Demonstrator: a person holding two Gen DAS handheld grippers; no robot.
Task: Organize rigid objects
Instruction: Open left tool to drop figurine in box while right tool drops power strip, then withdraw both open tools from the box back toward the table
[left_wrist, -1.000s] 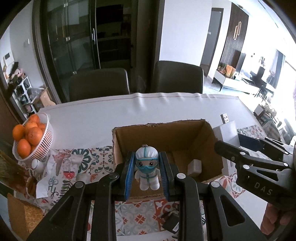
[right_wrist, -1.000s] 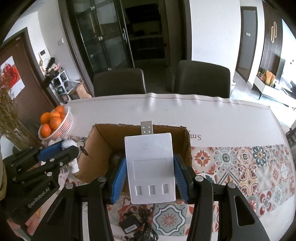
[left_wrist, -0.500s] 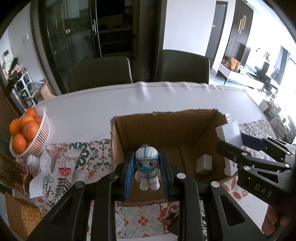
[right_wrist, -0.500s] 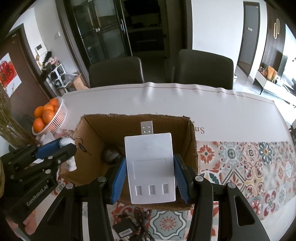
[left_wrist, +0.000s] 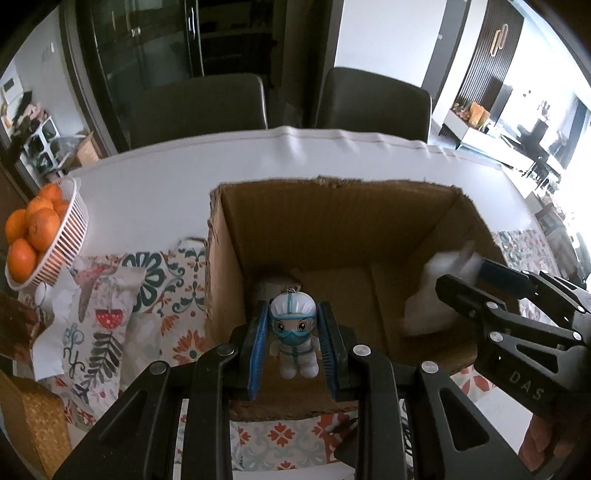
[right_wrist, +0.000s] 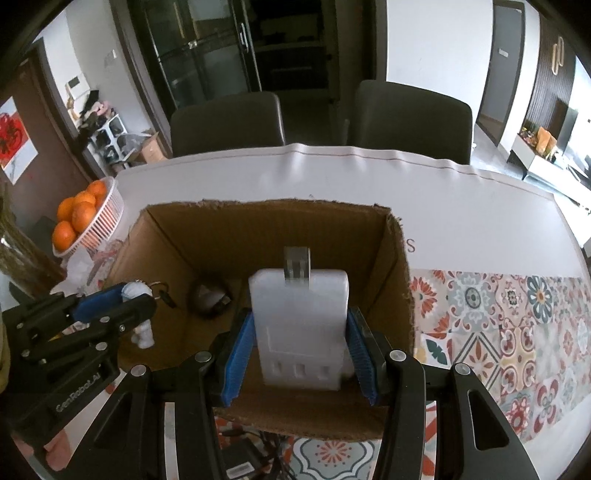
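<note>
Upright masked figurine (left_wrist: 294, 334), white USB adapter (right_wrist: 300, 326)

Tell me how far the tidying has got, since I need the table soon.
Done: one dark round item already lies in the cardboard box. In hand: the left tongs grip a masked figurine, the right tongs a white USB device, both over the box. Left: releasing both; a black charger sits outside.
</note>
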